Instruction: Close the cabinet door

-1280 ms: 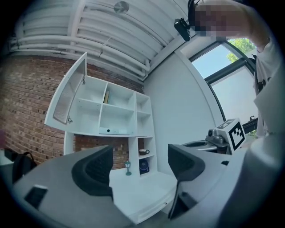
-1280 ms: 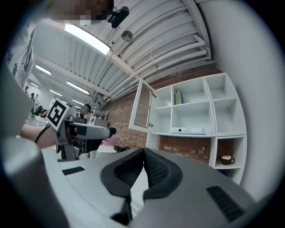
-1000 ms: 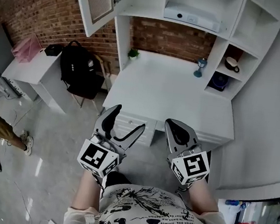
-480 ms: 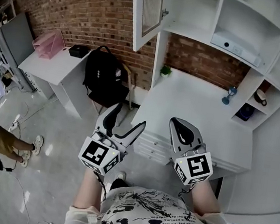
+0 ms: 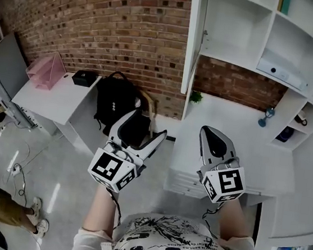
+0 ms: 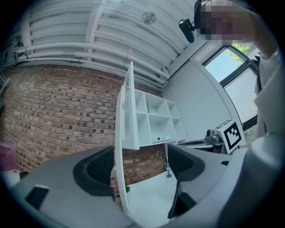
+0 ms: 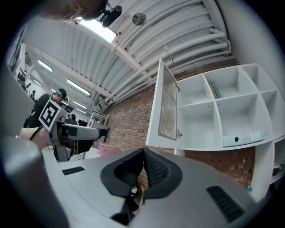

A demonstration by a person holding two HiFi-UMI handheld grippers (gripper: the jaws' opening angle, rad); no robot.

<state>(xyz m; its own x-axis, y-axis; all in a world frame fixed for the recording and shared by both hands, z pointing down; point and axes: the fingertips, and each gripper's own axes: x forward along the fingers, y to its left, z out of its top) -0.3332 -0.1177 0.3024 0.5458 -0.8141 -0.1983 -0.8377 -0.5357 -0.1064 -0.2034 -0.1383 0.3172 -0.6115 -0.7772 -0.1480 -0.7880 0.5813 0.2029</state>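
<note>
A brick wall (image 5: 101, 18) fills the upper left of the head view. A white cabinet (image 5: 253, 26) takes the upper right, over a white desk (image 5: 223, 135). The cabinet door (image 5: 191, 41) stands open at top centre, seen edge-on, well apart from both grippers. A table (image 5: 52, 97) sits at left, with a backpack (image 5: 117, 102) beside it. At lower centre, the left gripper (image 5: 144, 127) has its jaws spread and empty. The right gripper (image 5: 212, 135) has its jaws pressed together, empty.
</note>
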